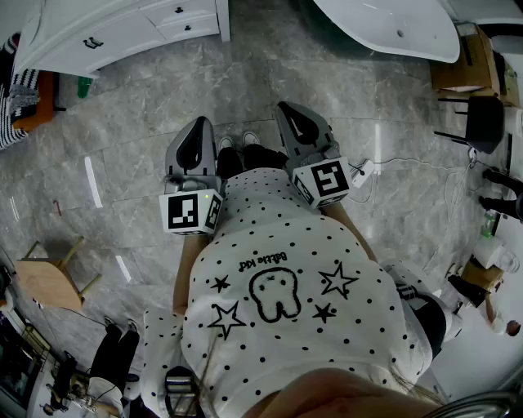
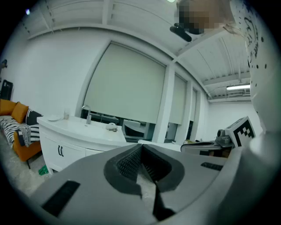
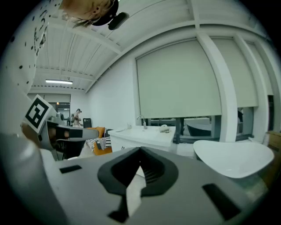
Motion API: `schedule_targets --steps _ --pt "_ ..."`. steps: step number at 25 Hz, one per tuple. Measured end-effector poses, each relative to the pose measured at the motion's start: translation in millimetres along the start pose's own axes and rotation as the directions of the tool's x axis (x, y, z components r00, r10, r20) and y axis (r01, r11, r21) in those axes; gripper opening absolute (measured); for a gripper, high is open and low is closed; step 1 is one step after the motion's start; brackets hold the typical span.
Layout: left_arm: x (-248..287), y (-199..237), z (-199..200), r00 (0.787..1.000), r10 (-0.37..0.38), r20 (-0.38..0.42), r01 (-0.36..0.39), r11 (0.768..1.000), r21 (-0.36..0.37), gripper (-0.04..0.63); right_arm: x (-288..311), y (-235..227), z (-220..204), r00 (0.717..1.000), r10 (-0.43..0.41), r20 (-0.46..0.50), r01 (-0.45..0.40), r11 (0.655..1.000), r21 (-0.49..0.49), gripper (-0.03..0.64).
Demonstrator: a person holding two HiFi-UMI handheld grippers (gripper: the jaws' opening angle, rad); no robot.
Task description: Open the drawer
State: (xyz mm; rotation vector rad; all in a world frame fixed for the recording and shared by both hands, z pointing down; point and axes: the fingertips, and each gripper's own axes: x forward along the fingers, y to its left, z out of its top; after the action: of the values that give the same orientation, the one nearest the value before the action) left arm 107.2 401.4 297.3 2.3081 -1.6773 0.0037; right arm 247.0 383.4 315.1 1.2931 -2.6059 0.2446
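A white vanity cabinet (image 1: 122, 33) with small black drawer handles (image 1: 181, 11) stands at the far left in the head view, well away from both grippers. It also shows in the left gripper view as a cabinet (image 2: 66, 147) with a tap on top, and farther off in the right gripper view (image 3: 136, 139). My left gripper (image 1: 198, 124) is held in front of my body, jaws shut with nothing between them (image 2: 141, 148). My right gripper (image 1: 286, 108) sits beside it, its jaws also meeting at the tips, empty (image 3: 140, 152).
A white bathtub (image 1: 392, 24) lies far right. Cardboard boxes (image 1: 462, 69) and a black chair (image 1: 484, 121) stand at the right edge, with cables (image 1: 409, 163) on the grey tiled floor. A wooden stool (image 1: 49, 279) is left; an orange sofa (image 1: 34, 110) sits beside the cabinet.
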Motion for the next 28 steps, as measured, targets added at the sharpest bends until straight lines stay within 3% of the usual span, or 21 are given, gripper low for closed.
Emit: schedule_targets --steps 28 --pt "-2.3 -7.7 -2.5 0.998 0.053 0.018 -0.053 0.999 0.008 0.005 -3.0 -8.7 -0.9 0.999 0.047 0.023 -0.046 0.999 -0.021 0.015"
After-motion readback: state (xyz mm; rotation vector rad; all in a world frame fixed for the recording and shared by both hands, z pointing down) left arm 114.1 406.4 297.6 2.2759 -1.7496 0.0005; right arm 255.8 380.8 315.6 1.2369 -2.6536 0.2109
